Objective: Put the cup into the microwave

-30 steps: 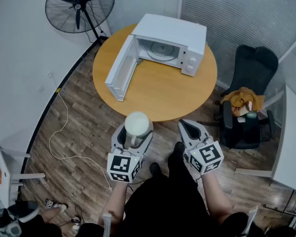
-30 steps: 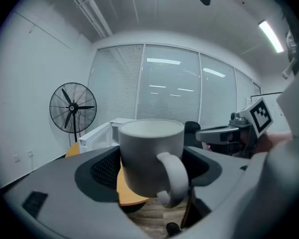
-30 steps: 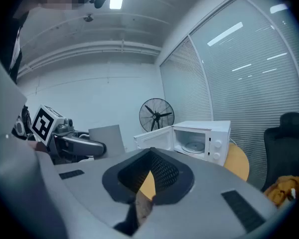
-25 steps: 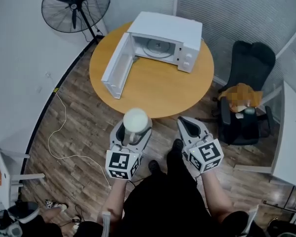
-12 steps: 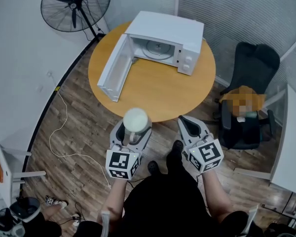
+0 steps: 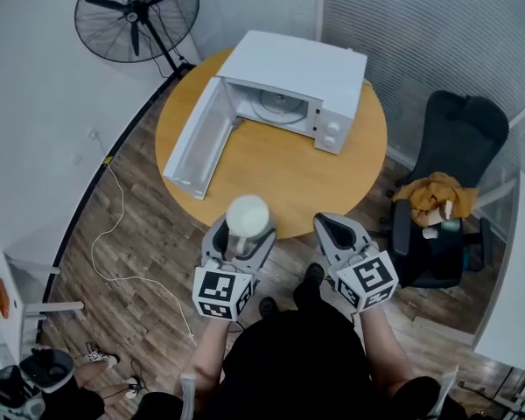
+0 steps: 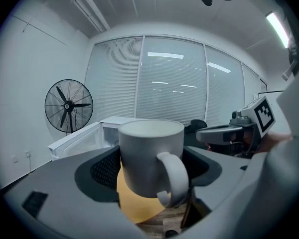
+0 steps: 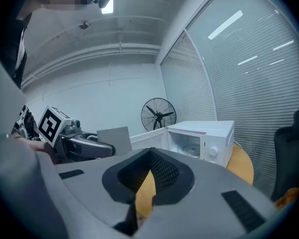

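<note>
Left hand-held gripper [image 6: 243, 233] clamping cup [image 6: 248, 214], round wooden table [image 6: 284, 182], open microwave [image 6: 299, 65], fan [image 6: 136, 14]

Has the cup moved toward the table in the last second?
Yes. The cup has come slightly forward: it now overlaps the table's near edge more than before, nearer the microwave.

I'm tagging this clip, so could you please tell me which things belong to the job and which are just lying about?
Job: cup, clamped in the left gripper; microwave, door open; round table under it.
Lying about: fan; black chair with orange cloth; white cable on the floor.
</note>
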`<act>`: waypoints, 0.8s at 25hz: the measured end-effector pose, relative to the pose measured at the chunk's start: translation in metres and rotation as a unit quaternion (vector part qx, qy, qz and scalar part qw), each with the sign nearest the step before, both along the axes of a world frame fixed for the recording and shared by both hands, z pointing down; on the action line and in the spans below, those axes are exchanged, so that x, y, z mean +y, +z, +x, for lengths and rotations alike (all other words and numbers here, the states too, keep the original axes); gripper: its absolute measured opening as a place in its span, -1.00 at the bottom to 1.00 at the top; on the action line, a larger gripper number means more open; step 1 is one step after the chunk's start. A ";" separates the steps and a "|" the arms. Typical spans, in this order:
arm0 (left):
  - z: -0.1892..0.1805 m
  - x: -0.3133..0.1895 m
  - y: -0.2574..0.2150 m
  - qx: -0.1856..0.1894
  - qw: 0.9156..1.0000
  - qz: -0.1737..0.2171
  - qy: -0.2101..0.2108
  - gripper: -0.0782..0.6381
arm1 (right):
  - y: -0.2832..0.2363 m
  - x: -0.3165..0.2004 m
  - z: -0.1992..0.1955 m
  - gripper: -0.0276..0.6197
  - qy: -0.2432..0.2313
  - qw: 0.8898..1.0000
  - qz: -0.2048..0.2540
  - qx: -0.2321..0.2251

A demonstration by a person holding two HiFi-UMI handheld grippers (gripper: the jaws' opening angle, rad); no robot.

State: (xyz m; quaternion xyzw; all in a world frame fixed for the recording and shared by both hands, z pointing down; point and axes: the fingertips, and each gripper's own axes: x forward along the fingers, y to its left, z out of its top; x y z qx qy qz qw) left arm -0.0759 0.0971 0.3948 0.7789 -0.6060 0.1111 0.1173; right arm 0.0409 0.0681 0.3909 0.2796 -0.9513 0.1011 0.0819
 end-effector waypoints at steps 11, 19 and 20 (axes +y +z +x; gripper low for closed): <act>0.043 -0.065 0.022 0.005 1.000 -0.023 -0.018 0.28 | 0.015 -0.062 0.037 -0.89 -0.030 0.999 -0.018 -0.004; 0.051 -0.081 0.030 -0.008 0.999 -0.036 -0.029 0.28 | 0.023 -0.079 0.048 -0.89 -0.039 0.999 -0.034 -0.010; 0.050 -0.082 0.031 -0.011 0.999 -0.037 -0.033 0.28 | 0.025 -0.079 0.048 -0.89 -0.041 0.998 -0.039 -0.013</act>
